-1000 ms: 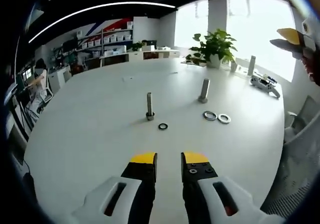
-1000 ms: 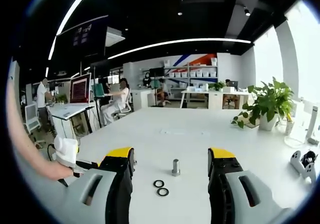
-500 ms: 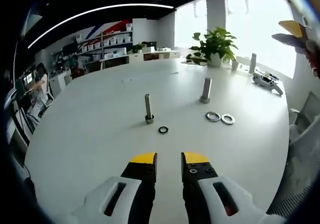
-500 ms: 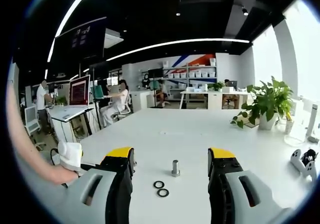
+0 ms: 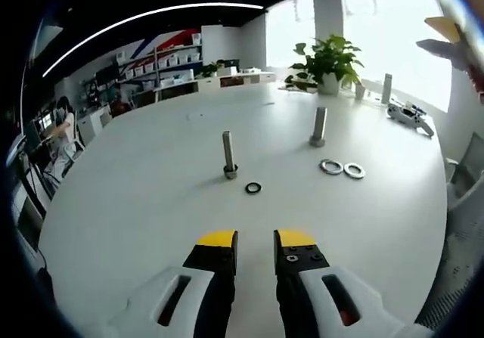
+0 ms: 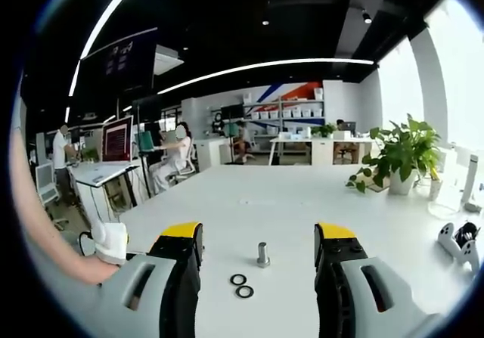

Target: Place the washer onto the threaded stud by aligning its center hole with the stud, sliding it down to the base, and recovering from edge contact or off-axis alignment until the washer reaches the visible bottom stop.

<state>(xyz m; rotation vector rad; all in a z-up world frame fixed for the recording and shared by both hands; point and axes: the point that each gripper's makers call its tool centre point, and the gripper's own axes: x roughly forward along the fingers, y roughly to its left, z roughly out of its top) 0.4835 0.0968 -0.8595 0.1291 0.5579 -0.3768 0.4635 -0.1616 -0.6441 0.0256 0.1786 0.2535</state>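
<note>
On the white desk (image 5: 136,202), a small dark washer (image 5: 253,188) lies at four o'clock of the upright grey threaded stud (image 5: 229,155), left tongs (image 5: 255,238) narrow and empty, right tongs (image 6: 259,232) wide and empty.

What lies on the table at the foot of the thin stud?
A small dark washer lies flat on the white table beside the thin stud, apart from its base. Nothing is threaded on the stud.

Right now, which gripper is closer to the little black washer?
Left, probably. The left gripper points at the black washer lying ahead of it; the right gripper is raised far off to its right.
</note>
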